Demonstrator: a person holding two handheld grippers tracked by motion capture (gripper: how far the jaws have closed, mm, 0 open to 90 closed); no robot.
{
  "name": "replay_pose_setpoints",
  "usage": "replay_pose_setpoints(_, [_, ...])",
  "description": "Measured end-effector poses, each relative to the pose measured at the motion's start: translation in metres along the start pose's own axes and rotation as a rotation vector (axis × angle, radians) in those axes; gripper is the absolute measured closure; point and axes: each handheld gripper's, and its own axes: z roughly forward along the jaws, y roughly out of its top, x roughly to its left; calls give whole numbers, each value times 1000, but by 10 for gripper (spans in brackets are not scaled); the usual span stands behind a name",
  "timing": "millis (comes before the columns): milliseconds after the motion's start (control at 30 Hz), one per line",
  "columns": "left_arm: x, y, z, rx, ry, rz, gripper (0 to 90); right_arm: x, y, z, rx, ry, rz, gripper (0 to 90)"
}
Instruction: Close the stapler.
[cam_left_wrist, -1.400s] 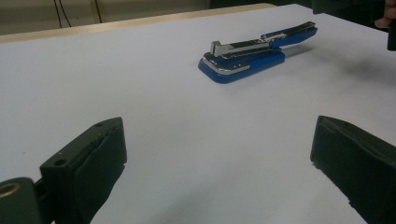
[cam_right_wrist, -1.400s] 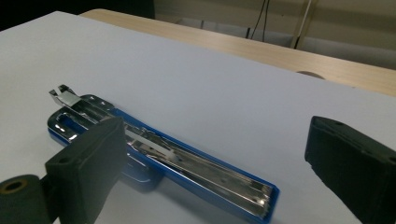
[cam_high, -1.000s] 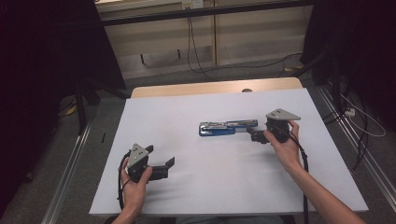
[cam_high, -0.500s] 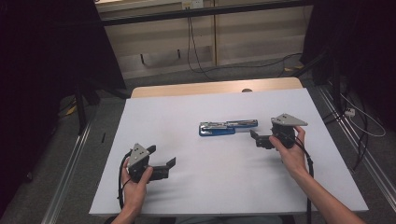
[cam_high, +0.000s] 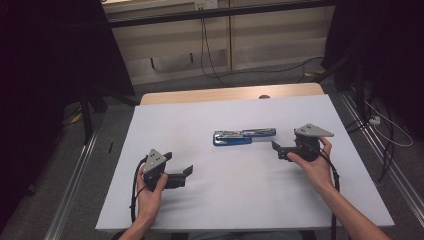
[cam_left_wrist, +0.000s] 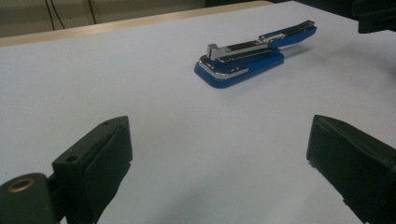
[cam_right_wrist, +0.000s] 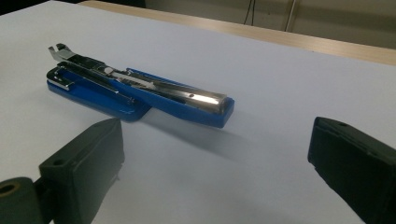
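From where I stand, the blue stapler (cam_high: 243, 136) is the thing to measure everything by; it lies flat on the white desk (cam_high: 210, 215), a little beyond the middle, its long axis running across. Well to the left of the stapler and nearer the person, the left tool (cam_high: 188, 171) rests low over the desk in the person's left hand (cam_high: 150, 192), a black cable looping down beside the wrist. Its jaws are spread wide with nothing between them, and in the left gripper view they frame bare white surface, with the stapler (cam_left_wrist: 254, 51) lying well ahead of them, its broad blue base toward the camera and its metal top arm lifted off the base. In the right gripper view the stapler (cam_right_wrist: 140, 91) looks hinged open, the shiny magazine exposed along the raised arm and one end hanging clear of the desk so that a soft shadow falls beneath it. Just to the right of the stapler, near it but not touching, the right tool (cam_high: 276, 148) is held by the right hand (cam_high: 312, 162), grey three-cornered plate on top, its tips aimed at the stapler's near end. Its jaws too are spread apart and grip nothing.
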Motion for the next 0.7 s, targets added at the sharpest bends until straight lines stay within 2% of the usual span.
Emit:
replay_pose_setpoints(67, [-1,4,6,2,-10,-4,70,-1,0,0,-2,-6,-3,53])
replay_pose_setpoints(133, [-3,7,11,4,-17,-5,70,-1,0,0,-5,8,1,54])
replay_pose_setpoints(200, [-4,11,16,5,-20,8,70,-2,0,-1,-7,10,-8,69])
replay_pose_setpoints(267, [-5,15,20,0,-26,-10,59,-3,1,-1,-13,20,-4,122])
replay_pose_setpoints(333, [-6,19,24,-9,-51,-22,29,-5,2,-1,-22,21,-2,148])
replay_pose_setpoints(433, [-7,25,34,-11,-43,12,39,-7,4,-1,-33,21,-3,169])
replay_pose_setpoints(700, [-7,34,58,-13,-45,32,44,-9,3,2,-25,28,3,198])
